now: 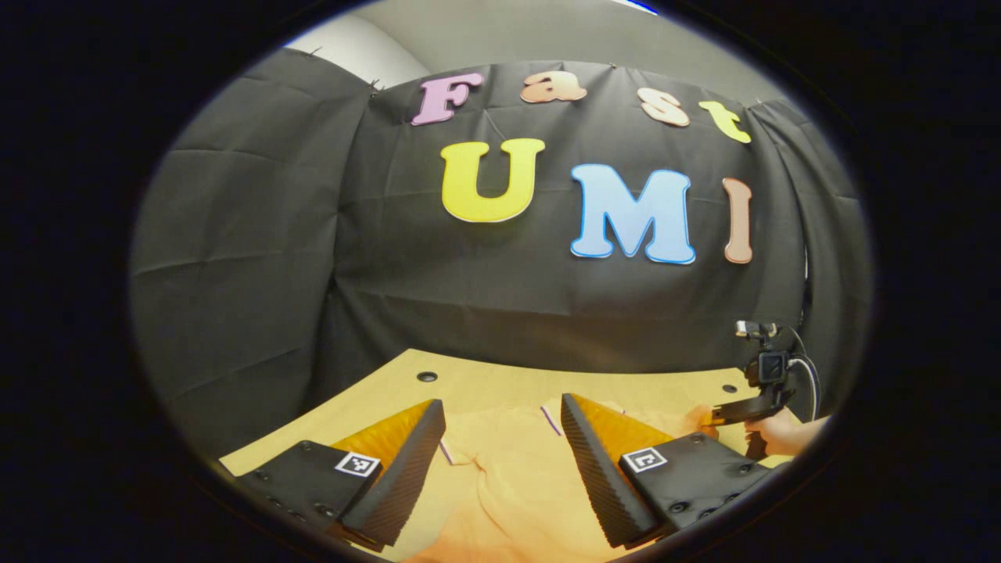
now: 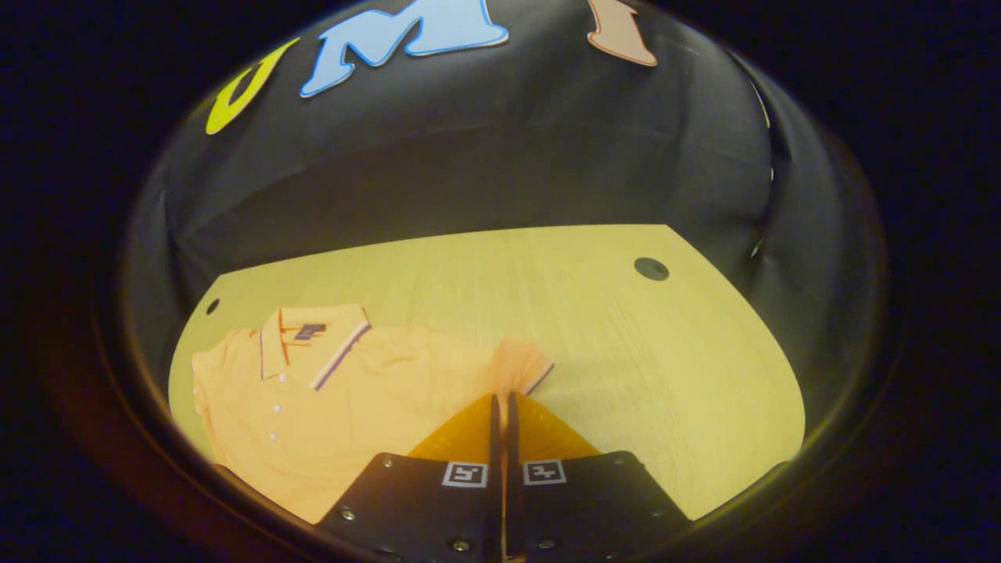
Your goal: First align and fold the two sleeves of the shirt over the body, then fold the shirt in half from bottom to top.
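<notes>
Orange short-sleeved polo shirt, knit cloth, collar and cuffs trimmed with a dark stripe: lies flat, front up, on the pale yellow wooden table; in the right gripper view it fills the 7-to-9 o'clock part of the tabletop, collar toward 10 o'clock, buttons down the placket. One sleeve reaches out toward 3 o'clock of the body, cuff lying on bare wood.

Right gripper: at 6 o'clock of its own view, fingers drawn together with only a thin slit between them, tips at the near edge of that sleeve. Whether any cloth is pinched between them cannot be told.

Left gripper: at 6 o'clock of the left gripper view, fingers spread wide apart, holding nothing; orange cloth lies beneath and between them.

In the left gripper view the other gripper shows at 4 o'clock, held by a person's hand, low over the shirt's far edge.

Table: round dark holes near its far corners. Black cloth wall behind, at 12 o'clock.
</notes>
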Available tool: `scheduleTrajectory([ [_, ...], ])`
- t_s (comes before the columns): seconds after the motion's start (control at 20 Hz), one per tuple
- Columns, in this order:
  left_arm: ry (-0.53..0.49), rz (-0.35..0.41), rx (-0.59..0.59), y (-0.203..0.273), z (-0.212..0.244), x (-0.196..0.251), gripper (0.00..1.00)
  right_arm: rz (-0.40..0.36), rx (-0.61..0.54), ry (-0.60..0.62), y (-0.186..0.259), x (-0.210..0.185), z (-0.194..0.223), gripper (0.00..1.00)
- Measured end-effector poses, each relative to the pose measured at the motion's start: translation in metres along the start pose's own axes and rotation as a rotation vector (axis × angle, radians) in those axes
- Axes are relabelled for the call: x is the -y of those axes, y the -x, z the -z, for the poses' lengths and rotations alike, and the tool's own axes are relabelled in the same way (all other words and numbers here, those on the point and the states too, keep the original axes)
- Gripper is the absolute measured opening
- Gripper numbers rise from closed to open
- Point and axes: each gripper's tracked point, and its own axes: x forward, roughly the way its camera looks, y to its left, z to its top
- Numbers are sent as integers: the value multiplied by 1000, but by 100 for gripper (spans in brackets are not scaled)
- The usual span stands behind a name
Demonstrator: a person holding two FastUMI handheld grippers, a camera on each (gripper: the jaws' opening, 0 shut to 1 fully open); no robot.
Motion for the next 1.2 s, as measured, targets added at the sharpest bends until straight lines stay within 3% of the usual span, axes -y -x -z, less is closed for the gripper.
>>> scheduleTrajectory([
  [0.35, 11, -16, 5, 7, 3, -3, 96, -137, 31, 106, 14, -64, -12, 2],
  [0.8, 43, -72, -8, 18, 8, -32, 96, -180, -18, 301, 3, -114, 16, 5],
  [1.2, 40, -86, -20, 19, 10, -51, 95, -189, -97, 341, -8, -129, 41, 10],
])
